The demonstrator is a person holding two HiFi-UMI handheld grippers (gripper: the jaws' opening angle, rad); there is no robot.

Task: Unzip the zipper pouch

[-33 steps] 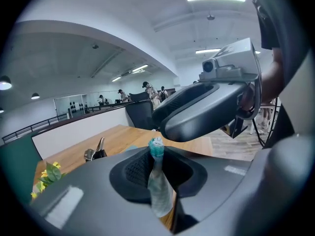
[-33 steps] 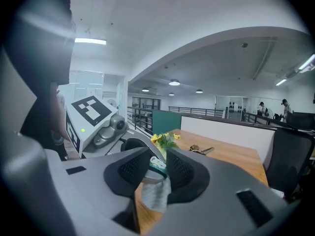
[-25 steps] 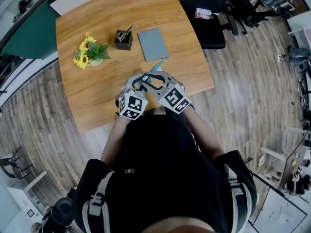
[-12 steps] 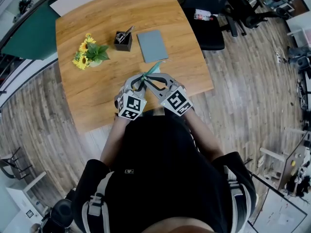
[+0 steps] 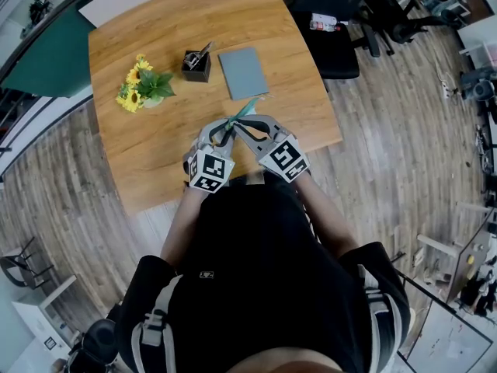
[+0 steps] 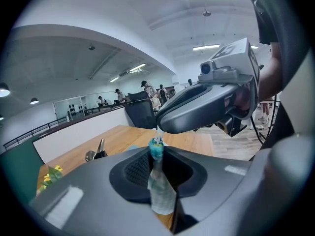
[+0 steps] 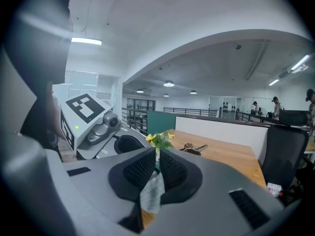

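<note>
Zipper pouch (image 5: 243, 113): lifted off the table (image 5: 147, 158), above its near edge, held between both grippers. It stands edge-on and slants up and away from the person, teal zipper edge uppermost.

Left gripper (image 5: 222, 135): jaws narrow, pads clamped on the pale pouch fabric just below the teal zipper end (image 6: 156, 149). It reaches in from the person's left, marker cube toward the body.

Right gripper (image 5: 235, 126): jaws closing, already narrow, with a fold of pouch fabric (image 7: 152, 193) pinched between the pads. It comes in from the right, and its tips meet the left gripper's at the pouch.

Both forearms extend forward from the torso, with the grippers angled toward each other.

Containers on the table: dark holder (image 5: 197, 64) with metal items sticking out, kind unclear. Sunflowers (image 5: 142, 81) sit left of it and a grey notebook (image 5: 243, 71) right of it, all well beyond the pouch.
</note>
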